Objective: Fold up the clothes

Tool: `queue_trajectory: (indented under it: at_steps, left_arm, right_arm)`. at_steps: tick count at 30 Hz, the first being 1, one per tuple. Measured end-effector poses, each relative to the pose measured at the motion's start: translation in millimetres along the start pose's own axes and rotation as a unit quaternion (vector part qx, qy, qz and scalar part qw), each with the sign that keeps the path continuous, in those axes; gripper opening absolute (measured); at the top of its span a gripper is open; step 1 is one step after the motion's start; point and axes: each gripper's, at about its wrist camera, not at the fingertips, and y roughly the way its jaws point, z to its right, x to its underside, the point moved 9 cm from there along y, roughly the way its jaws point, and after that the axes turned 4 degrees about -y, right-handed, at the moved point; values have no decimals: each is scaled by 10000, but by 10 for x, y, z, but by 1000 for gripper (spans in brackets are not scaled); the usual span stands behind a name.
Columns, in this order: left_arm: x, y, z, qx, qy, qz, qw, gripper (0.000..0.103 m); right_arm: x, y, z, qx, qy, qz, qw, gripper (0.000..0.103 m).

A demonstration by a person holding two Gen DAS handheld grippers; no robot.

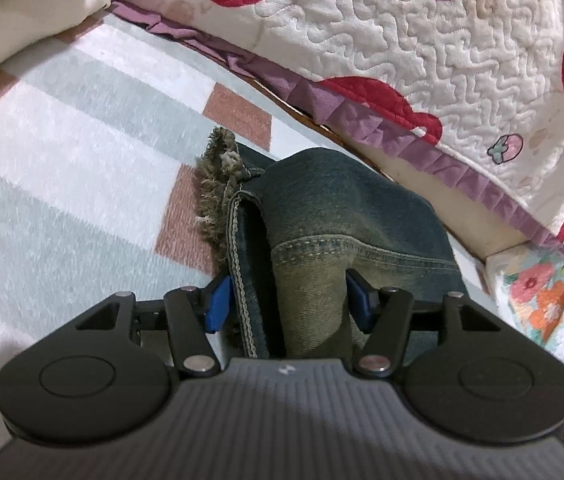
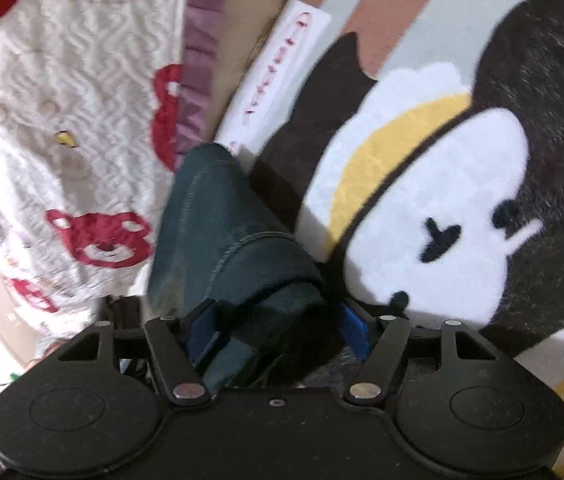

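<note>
Nearest the lens, the left gripper point(image 1: 288, 304) pinches a bunched leg of the dark blue-green denim jeans point(image 1: 346, 216), frayed hem point(image 1: 219, 184) to the left. The right gripper point(image 2: 277, 328) clamps another thick fold of the same denim point(image 2: 217, 232). One garment, two grips: seemingly holding both ends to carry or lay a fold. It hangs just above the striped plush rug point(image 1: 81, 152), with the white quilted bear-print cover point(image 1: 422, 40) beyond.

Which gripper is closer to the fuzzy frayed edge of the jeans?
Left. The left gripper is shut on the jeans right beside the frayed hem. The right gripper grips denim too, but no frayed edge shows there.
</note>
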Motion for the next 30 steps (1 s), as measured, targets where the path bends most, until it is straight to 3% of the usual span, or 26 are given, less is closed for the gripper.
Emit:
queue_trajectory:
  at_steps: [5, 6, 8, 10, 12, 15, 18, 21, 24, 30]
  left_arm:
    - [-25, -17, -30, 181, -289, -110, 9994, 54]
    - [-7, -28, -40, 286, -503, -159, 9982, 47]
    - [28, -52, -60, 495, -930, -256, 9941, 40]
    - [93, -44, -16, 553, -1111, -382, 9915, 37]
    - [184, -7, 80, 484, -1086, -534, 9915, 38]
    - [318, 43, 224, 368, -1031, -744, 9912, 52]
    - [290, 2, 339, -160, -400, -374, 9984, 63]
    - [232, -109, 396, -767, 207, 193, 9966, 77]
    - [241, -122, 383, -797, 140, 258, 9964, 79]
    - [159, 49, 208, 28, -1019, 44, 9948, 80]
  right_arm:
    - [1, 212, -193, 196, -610, 145, 9978, 76]
    - [-8, 254, -242, 258, -793, 182, 9964, 73]
    - [-88, 252, -357, 315, -1325, 172, 9905, 49]
    - [-183, 249, -389, 400, -1589, 171, 9863, 41]
    - [-278, 256, -389, 504, -1737, 183, 9833, 40]
    - [-420, 267, -390, 660, -1957, 201, 9782, 40]
    - [-563, 276, -392, 815, -2176, 218, 9724, 43]
    - [-708, 285, -394, 970, -2393, 236, 9658, 48]
    - [-827, 282, -386, 1093, -2533, 225, 9609, 56]
    - [-738, 201, -221, 949, -1856, -115, 9780, 65]
